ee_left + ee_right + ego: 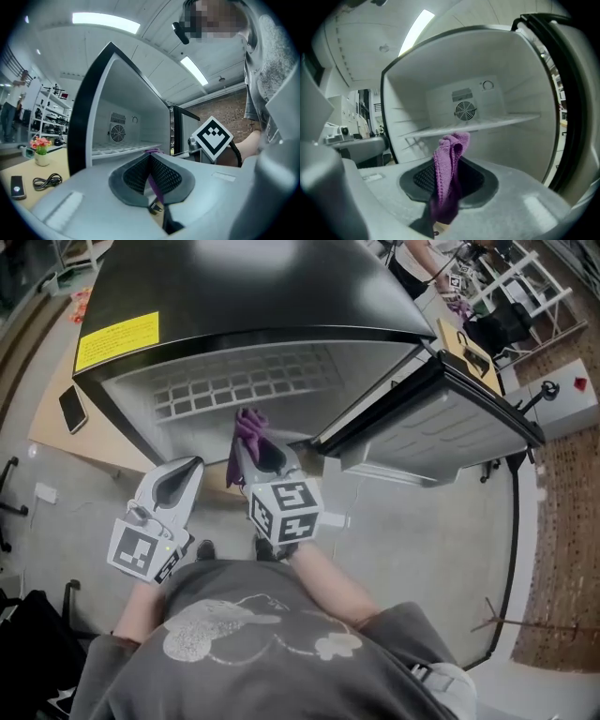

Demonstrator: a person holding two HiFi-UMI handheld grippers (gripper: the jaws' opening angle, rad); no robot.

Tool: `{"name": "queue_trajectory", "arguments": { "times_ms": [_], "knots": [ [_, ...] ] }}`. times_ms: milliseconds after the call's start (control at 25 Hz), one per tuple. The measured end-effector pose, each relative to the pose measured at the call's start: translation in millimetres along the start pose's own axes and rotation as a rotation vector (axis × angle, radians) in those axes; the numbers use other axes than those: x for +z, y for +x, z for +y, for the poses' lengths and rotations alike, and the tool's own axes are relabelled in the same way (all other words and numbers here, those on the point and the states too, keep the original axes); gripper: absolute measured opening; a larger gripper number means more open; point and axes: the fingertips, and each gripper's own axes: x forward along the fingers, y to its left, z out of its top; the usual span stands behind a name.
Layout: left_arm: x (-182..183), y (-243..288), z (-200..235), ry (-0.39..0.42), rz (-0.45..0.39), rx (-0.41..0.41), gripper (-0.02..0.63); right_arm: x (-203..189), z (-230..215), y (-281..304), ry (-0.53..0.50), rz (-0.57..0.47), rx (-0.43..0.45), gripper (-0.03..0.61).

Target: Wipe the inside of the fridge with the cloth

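Note:
A black mini fridge [281, 296] stands with its door [441, 418] swung open to the right, showing a white inside [244, 381]. My right gripper [253, 448] is shut on a purple cloth [247, 427], which it holds just in front of the opening. In the right gripper view the cloth [446, 154] sticks up from between the jaws of the right gripper [454, 163], facing the shelf [487, 124] and the rear fan [465, 111]. My left gripper [180, 476] hangs lower left, jaws together, empty. In its own view the left gripper [151, 158] points at the fridge [122, 126].
The fridge sits on a wooden table [52, 432] with a phone [73, 409] to its left. The left gripper view also shows a cable [47, 180] and a flower pot [41, 149] there. A yellow label [117, 338] marks the fridge top. The door fills the right side.

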Motion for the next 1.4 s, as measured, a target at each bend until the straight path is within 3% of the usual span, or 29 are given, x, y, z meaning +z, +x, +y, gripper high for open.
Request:
{"name": "queue_trajectory", "arguments": {
  "times_ms": [120, 360, 840, 1120, 1400],
  "knots": [
    [-5.8, -14.4, 10.5, -0.011, 0.009, 0.053, 0.017, -23.1, 20.5, 27.4, -0.029, 0.056, 0.097, 0.084],
    [-11.3, -43.8, 32.7, -0.025, 0.02, 0.162, 0.017, -26.4, 43.7, 97.2, -0.1, 0.044, 0.243, 0.084],
    [-13.9, -77.7, 52.6, -0.056, 0.039, 0.3, 0.017, -27.7, 73.7, 172.9, -0.156, 0.044, 0.364, 0.084],
    [-17.3, -81.4, 54.3, -0.068, 0.042, 0.323, 0.017, -29.2, 88.3, 165.0, -0.13, 0.036, 0.424, 0.084],
    [-23.9, -64.5, 37.9, -0.075, 0.049, 0.263, 0.017, -32.8, 102.2, 123.5, -0.143, 0.023, 0.486, 0.084]
  ]
}}
